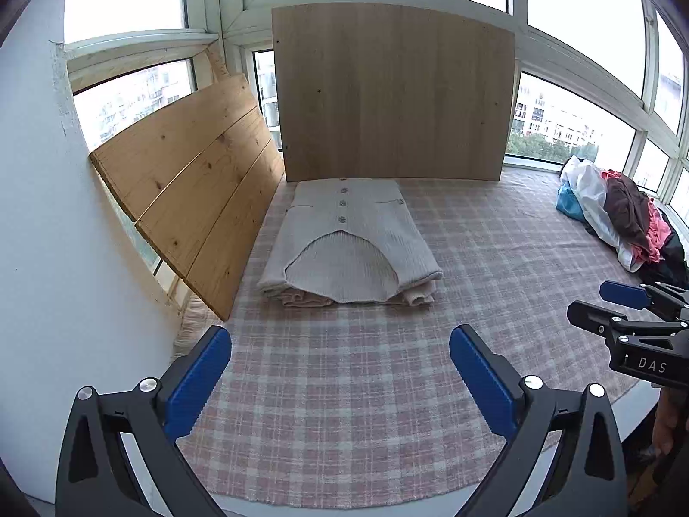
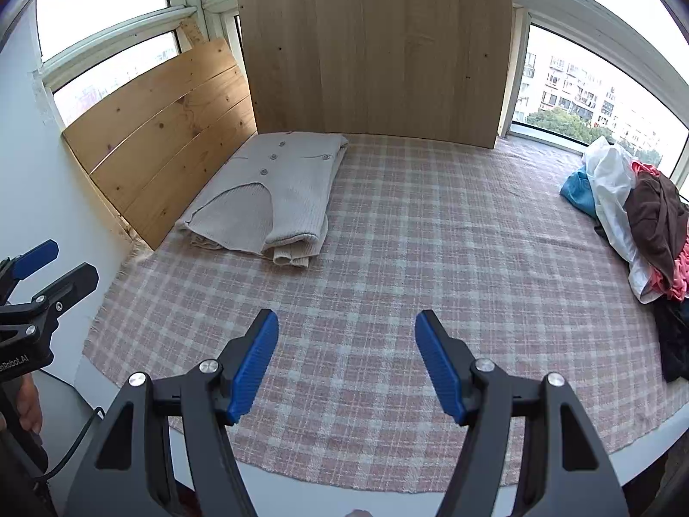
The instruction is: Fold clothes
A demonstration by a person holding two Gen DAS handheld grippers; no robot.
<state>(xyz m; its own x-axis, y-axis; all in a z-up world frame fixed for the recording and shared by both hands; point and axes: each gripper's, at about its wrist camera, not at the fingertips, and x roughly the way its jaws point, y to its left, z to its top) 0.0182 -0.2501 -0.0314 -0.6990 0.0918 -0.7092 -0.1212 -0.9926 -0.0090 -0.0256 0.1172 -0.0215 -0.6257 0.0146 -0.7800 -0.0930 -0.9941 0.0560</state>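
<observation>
- Left gripper (image 1: 340,370): blue-padded fingers (image 1: 198,381) spread wide apart, nothing between them, hovering over bare checked cloth (image 1: 344,387).
- Right gripper (image 2: 346,359): fingers (image 2: 254,362) also spread apart, empty, above the same cloth; it shows at 3 o'clock in the left view.
- Folded beige cardigan (image 1: 351,241), buttons up, lies flat on the cloth at 12 o'clock from the left gripper, 11 o'clock from the right. Well apart from both grippers.
- Cardigan's far edge sits just in front of an upright wood board (image 1: 392,94); a plank panel (image 1: 193,189) leans at 10 o'clock beside it.
- Clothes pile (image 2: 637,215) at 2 o'clock on the cloth's far right: white, blue, brown, pink pieces heaped loose, no basket visible.
- A hand (image 2: 30,405) shows at the right view's left edge.
</observation>
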